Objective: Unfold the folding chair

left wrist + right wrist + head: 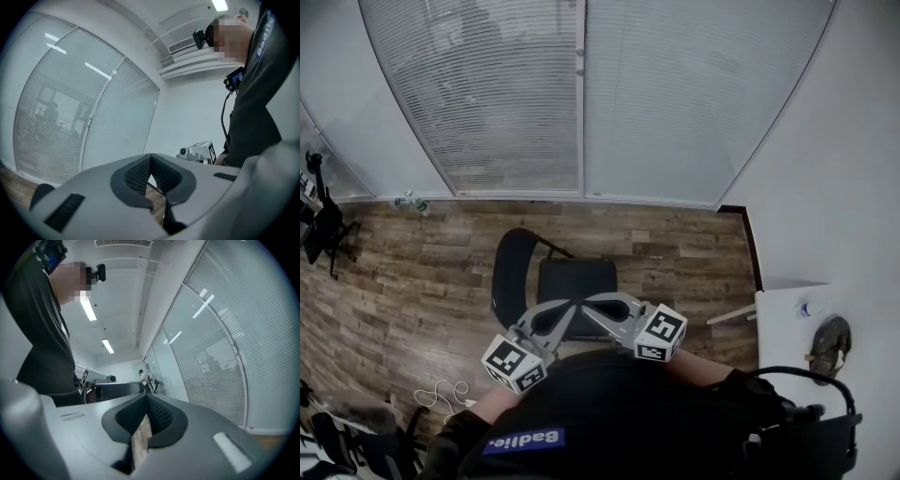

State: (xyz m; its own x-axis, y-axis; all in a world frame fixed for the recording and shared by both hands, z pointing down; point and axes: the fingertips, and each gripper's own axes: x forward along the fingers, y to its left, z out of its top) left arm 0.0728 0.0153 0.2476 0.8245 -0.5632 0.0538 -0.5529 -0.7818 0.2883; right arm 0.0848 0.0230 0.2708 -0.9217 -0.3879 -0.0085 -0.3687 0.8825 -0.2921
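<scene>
A black folding chair (pixel 575 278) stands on the wood floor just in front of me in the head view, its seat panel facing up and its rounded backrest (pixel 508 270) at the left. Both grippers are held close to my body above the chair's near edge, pointing level toward each other. My left gripper (pixel 573 306) is shut with nothing between its jaws, which is also plain in the left gripper view (pixel 150 156). My right gripper (pixel 596 302) is shut and empty too (pixel 146 395). Neither touches the chair.
A white table (pixel 783 330) with small items stands at the right. A dark office chair (pixel 324 231) is at the far left, and a white cable (pixel 441 391) lies on the floor. Small bottles (pixel 410 202) sit by the glass wall with blinds.
</scene>
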